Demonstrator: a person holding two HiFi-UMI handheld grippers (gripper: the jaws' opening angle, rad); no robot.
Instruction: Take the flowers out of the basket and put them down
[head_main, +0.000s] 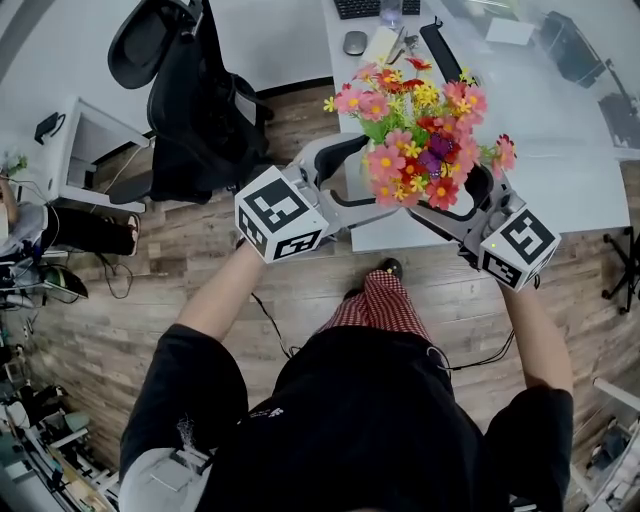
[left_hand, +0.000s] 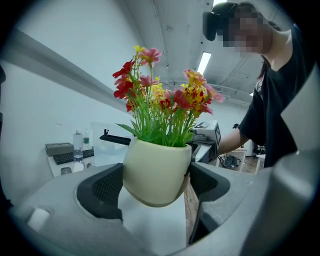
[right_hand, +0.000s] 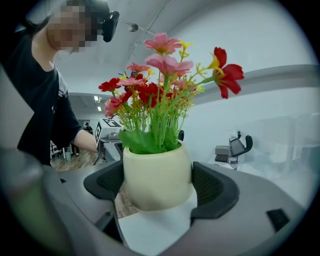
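Your left tool (left_hand: 156, 184) and right tool (right_hand: 157, 186) clamp the pot (right_hand: 157, 175) of flowers (head_main: 420, 130), seemingly off the counter (head_main: 590, 185). Setting down remains.

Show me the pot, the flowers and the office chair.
pot (right_hand: 157, 177), right gripper view, middle of its cream wall.
flowers (head_main: 420, 132), head view, centre of the bunch.
office chair (head_main: 192, 105), head view, its black back.

No words or numbers can be read anywhere. The cube (head_main: 283, 213) on the left gripper (left_hand: 156, 184) and the cube (head_main: 520, 245) on the right gripper (right_hand: 157, 186) show only black and white squares. The bottle (left_hand: 77, 146) label and keyboard (left_hand: 70, 157) keys are too small.
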